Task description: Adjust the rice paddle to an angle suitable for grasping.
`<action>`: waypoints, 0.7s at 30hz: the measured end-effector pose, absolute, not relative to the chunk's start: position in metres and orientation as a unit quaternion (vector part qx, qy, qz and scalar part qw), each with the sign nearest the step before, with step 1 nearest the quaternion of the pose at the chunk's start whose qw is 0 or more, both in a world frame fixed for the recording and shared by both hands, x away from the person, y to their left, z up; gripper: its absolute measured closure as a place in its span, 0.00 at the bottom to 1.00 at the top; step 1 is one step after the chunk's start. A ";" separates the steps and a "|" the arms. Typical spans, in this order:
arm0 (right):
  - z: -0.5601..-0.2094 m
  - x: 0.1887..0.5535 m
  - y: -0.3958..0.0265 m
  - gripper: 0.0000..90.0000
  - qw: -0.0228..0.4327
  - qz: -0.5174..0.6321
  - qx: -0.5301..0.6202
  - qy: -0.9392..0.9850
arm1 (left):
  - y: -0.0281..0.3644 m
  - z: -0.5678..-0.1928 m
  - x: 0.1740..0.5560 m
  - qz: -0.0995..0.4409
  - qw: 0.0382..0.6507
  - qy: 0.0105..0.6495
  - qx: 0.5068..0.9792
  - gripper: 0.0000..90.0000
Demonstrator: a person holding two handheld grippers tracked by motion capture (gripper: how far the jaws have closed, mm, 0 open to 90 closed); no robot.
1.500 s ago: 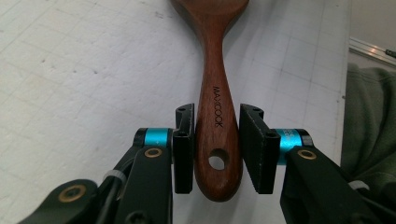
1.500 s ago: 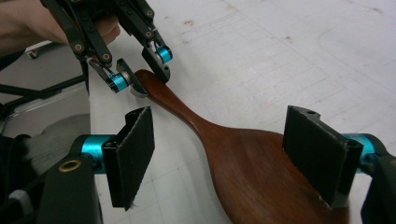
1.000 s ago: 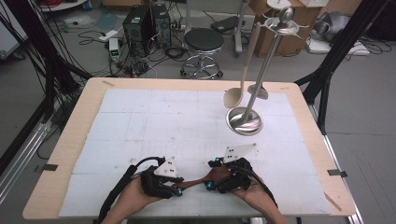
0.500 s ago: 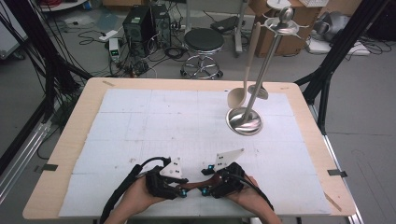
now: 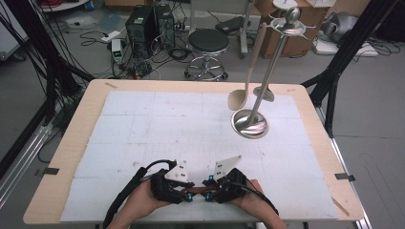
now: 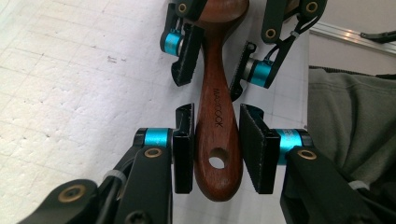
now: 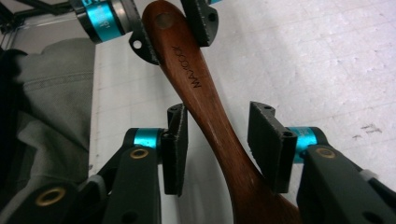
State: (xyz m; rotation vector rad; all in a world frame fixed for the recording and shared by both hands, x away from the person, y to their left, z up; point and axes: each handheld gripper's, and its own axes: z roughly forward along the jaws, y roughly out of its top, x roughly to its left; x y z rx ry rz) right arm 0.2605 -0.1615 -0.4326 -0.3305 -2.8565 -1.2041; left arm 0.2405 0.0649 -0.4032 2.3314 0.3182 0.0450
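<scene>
Grippers (image 5: 197, 191) facing, level, straddling wooden spoon (image 6: 217, 121)

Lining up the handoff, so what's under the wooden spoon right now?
Under the spoon lies the white table cover; the spoon looks lifted off it between both grippers. The strip of cover directly beneath the handle is hidden. The left gripper clamps the handle end; the right gripper, just closing, is not yet pressing.

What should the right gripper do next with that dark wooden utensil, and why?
Probably finish closing the right gripper: its jaws have just been closing around the wooden utensil, but gaps remain beside its pads. The left gripper already brackets the handle end.
</scene>
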 end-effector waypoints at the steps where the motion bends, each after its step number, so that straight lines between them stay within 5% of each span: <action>1: -0.432 0.260 -0.161 0.67 0.014 -0.386 -0.105 -0.917 | 0.065 -0.403 0.241 0.018 0.385 0.125 0.914 0.75; 14: -0.428 0.259 -0.159 0.85 0.044 -0.372 -0.084 -0.923 | 0.070 -0.402 0.244 0.026 0.391 0.142 0.909 0.69; 21: -0.426 0.261 -0.164 0.85 0.052 -0.382 -0.103 -0.917 | 0.082 -0.401 0.247 0.029 0.401 0.163 0.901 0.59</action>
